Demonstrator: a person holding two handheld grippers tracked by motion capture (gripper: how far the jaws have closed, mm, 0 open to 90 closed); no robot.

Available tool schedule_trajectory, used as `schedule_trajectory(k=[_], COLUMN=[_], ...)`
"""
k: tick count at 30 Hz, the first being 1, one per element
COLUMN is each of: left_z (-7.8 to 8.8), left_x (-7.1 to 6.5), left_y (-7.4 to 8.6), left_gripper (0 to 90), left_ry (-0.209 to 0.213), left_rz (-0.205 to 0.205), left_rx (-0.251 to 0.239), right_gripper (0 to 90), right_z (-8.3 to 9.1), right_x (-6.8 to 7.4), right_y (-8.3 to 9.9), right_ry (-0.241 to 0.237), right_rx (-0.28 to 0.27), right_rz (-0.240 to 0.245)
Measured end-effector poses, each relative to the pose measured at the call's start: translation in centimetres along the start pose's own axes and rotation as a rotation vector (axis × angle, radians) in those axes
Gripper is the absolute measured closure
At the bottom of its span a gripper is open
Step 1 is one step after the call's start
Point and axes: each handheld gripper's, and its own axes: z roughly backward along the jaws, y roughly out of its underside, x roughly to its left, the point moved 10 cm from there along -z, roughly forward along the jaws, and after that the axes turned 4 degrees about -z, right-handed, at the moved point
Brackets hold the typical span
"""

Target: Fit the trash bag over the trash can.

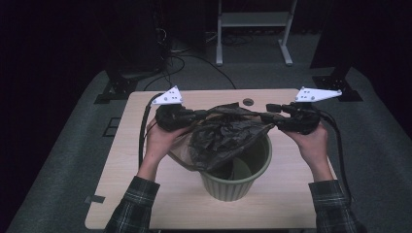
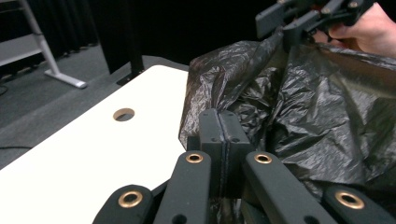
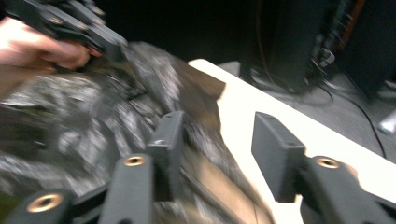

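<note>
While you hold both grippers over the middle of the table (image 1: 145,194), no brand, label or readable writing shows on anything in reach. The black plastic bag (image 1: 221,138) is thin, glossy and heavily crinkled, stretched between your two grippers and sagging into the mouth of the pale green bin (image 1: 233,187), which stands upright near the table's near edge, about midway along it. Part of the bag drapes over the bin's left rim; the bin's right inner wall is still bare.

Your left gripper (image 2: 223,140) has its jaws pressed together on a fold of the bag's edge, as its own view shows. Your right gripper (image 3: 217,154) has its jaws spread apart in its own view, with the bag lying against the left jaw and pale table between them; that view is blurred, so whether any plastic is caught there cannot be told. In the high view the right gripper (image 1: 270,110) sits at the bag's right end.

A small round hole (image 1: 248,102) sits near the table's far edge. Beyond the table stand a white metal frame (image 1: 252,29) and dark stands with cables on grey carpet.
</note>
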Motion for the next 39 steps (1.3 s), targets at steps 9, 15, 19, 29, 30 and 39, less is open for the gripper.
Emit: schedule_trajectory(k=[9,15,19,29,30,39], left_z=[0.2,-0.5,-0.8,-2.4,-2.5,-2.6], left_x=[0.4,0.3,0.3,0.3,0.2,-0.4], left_y=[0.1,0.0,-0.2,-0.2,-0.2,-1.2], left_gripper=[89.6,89.6,89.6,89.6,89.6,89.6], left_ry=[-0.020,-0.024,-0.024,-0.029,-0.024,-0.005], left_rz=[0.026,0.037,0.050,0.069,0.066,0.061], left_rx=[0.000,0.010,0.011,0.046,0.046,0.018], right_gripper=[50.5,50.4,50.5,50.7,50.6,47.8], right_z=[2.6,3.1,2.9,1.5,1.0,-3.0], right_x=[2.7,5.6,6.9,9.1,9.3,8.1], right_y=[-0.9,-2.6,-3.4,-4.0,-3.8,-0.4], right_ry=[-0.027,-0.099,-0.103,-0.132,-0.142,-0.104], right_rx=[-0.094,-0.126,-0.134,-0.119,-0.102,0.111], right_rz=[0.035,0.080,0.115,0.155,0.161,0.162])
